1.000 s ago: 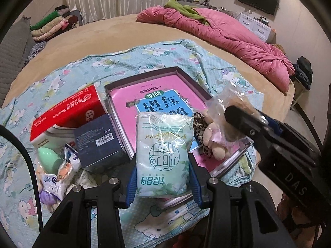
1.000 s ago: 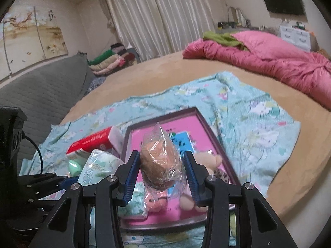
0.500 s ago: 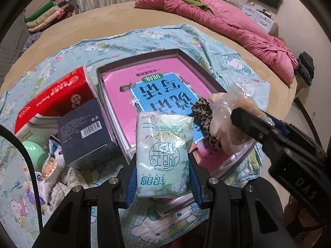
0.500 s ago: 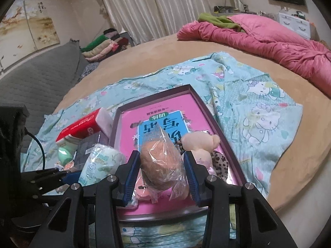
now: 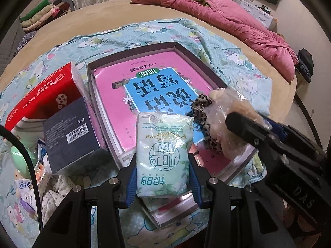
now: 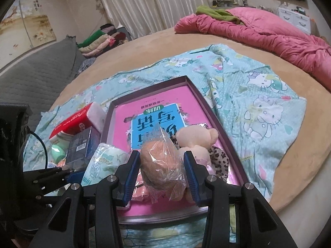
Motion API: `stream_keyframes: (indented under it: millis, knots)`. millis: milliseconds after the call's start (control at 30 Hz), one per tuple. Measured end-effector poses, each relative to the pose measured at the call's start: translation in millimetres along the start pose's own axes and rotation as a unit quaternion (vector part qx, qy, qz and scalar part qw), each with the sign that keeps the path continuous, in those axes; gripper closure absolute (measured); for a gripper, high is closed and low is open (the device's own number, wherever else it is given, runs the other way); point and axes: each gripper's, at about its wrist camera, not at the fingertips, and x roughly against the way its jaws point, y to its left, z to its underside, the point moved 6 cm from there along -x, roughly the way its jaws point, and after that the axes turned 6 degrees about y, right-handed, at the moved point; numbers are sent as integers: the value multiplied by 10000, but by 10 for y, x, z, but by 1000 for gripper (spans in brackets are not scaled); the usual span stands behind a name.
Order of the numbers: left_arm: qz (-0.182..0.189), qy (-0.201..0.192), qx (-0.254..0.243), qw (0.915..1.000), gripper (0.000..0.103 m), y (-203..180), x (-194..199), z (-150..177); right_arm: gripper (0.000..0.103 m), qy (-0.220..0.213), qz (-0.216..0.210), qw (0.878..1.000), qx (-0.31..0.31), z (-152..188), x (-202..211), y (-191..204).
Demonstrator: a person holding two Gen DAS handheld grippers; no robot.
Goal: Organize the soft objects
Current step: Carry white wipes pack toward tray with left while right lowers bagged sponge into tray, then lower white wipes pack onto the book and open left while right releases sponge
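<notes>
Tissue pack (image 5: 163, 155) sits clamped in the left gripper (image 5: 163, 177) above the near edge of the tray (image 5: 132, 51). Right gripper (image 6: 162, 175) squeezes a bagged toy (image 6: 161, 165) over the tray, beside a plush bear (image 6: 194, 136).

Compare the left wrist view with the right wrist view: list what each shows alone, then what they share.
Left wrist only: the left tongs shut on the pale green tissue pack, seen front-on.

Right wrist only: the right tongs shut on the bagged soft toy; the beige teddy bear in full; the wall painting.

Both: the box tray with the pink book, the red tissue box, the dark box and the pink duvet.
</notes>
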Motion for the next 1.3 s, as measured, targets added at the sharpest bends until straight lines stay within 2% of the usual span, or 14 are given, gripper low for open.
stream_keyframes:
  millis: [333,800,1167,1300]
  knots:
    - [-8,-74,204,9998,60,132,-26,-186,58,149,-104,9998,-1,53,-56,-9]
    - [-91,57,308,9995,60,273,-180,-335,58,721,-214,9965,363,273,-268,161]
    - [-31,147,235,9996,59,211,-286,-365,56,632,48,9963,577,285,-278,175]
    - [-13,159,184,9997,59,179,-297,-361,56,598,15,9967,558,269,-279,155]
